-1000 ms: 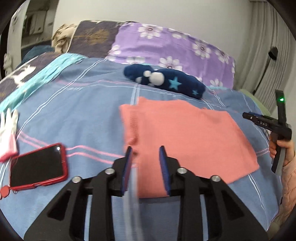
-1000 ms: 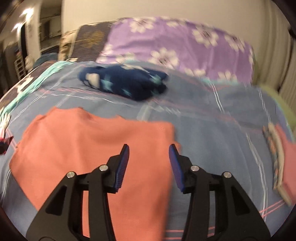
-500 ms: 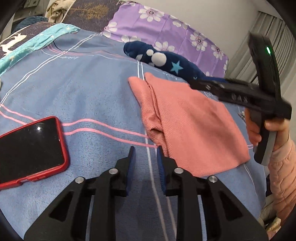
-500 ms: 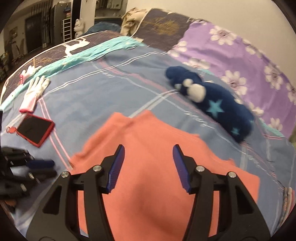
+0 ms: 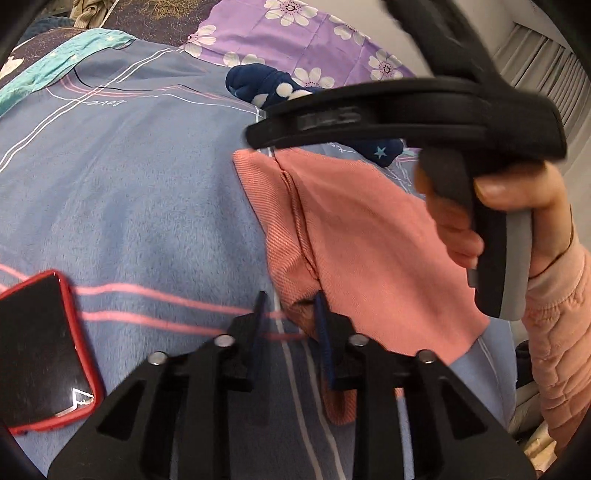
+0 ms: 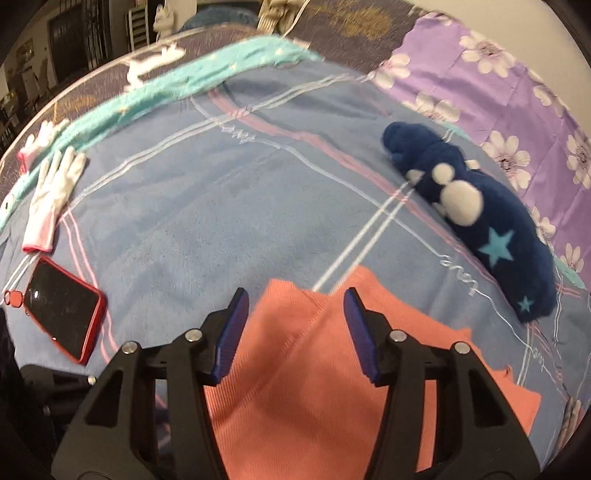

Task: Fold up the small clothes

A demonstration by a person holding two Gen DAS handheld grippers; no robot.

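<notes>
A salmon-pink garment [image 5: 369,240] lies flat on the blue striped blanket [image 5: 147,184]. My left gripper [image 5: 290,314] is low at its near left corner. Its jaws are closing with the cloth's corner between them, beside the right pad, and a gap still shows. My right gripper [image 6: 294,295] hovers over the garment's [image 6: 314,387] far left corner. Its jaws are closing slightly but stand wide, and the pads touch nothing. In the left wrist view, the right gripper's black body [image 5: 406,114] crosses above the cloth, held by a person's hand [image 5: 517,195].
A red-cased phone [image 5: 40,350] lies left of the garment, seen too in the right wrist view [image 6: 62,314]. Behind the garment sits a navy starred fleece bundle [image 6: 480,221]. A white glove [image 6: 51,199] lies far left, and a purple floral pillow [image 5: 295,33] is at the back.
The right gripper has swept left across the garment to its far left corner. The left gripper has sunk toward the near left corner, which now lies between its jaws.
</notes>
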